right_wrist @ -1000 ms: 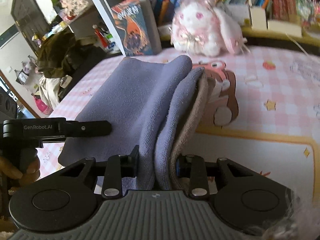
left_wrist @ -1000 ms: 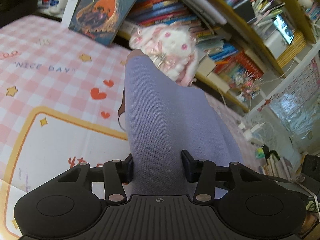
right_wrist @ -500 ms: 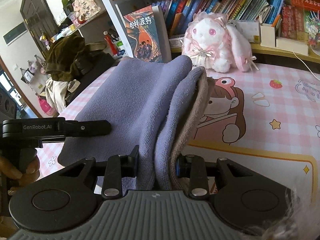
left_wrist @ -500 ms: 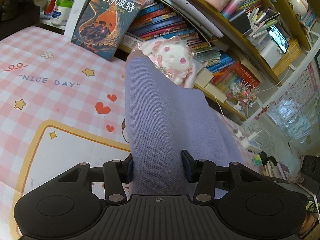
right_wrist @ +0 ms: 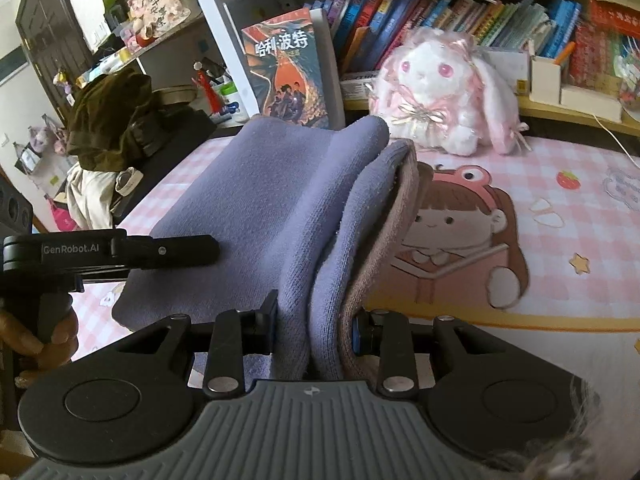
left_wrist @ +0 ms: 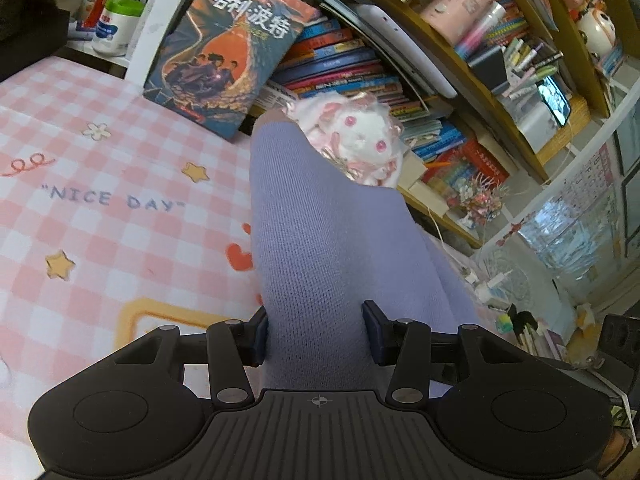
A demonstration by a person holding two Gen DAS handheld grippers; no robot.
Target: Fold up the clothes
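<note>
Now both grippers clench the knit (right_wrist: 256, 216); the left gripper (left_wrist: 316, 336) grasps one thick fold, the right gripper (right_wrist: 314, 322) a bunched edge of several layers; the cloth runs forward from each, long axis away from the fingers, lifted above the mat (left_wrist: 100, 216); from the right, the left grip lies off to its left, so lowering should keep that span taut.

garment (right_wrist: 280, 208) clamped in both grippers: right gripper (right_wrist: 314, 330) at near edge, left gripper (right_wrist: 176, 246) on its left side. tablecloth (right_wrist: 560, 248) under it. plush rabbit (right_wrist: 436, 92) behind garment, to the right; book (right_wrist: 290, 68) upright left of rabbit, bookshelf (right_wrist: 500, 12) behind both.
</note>
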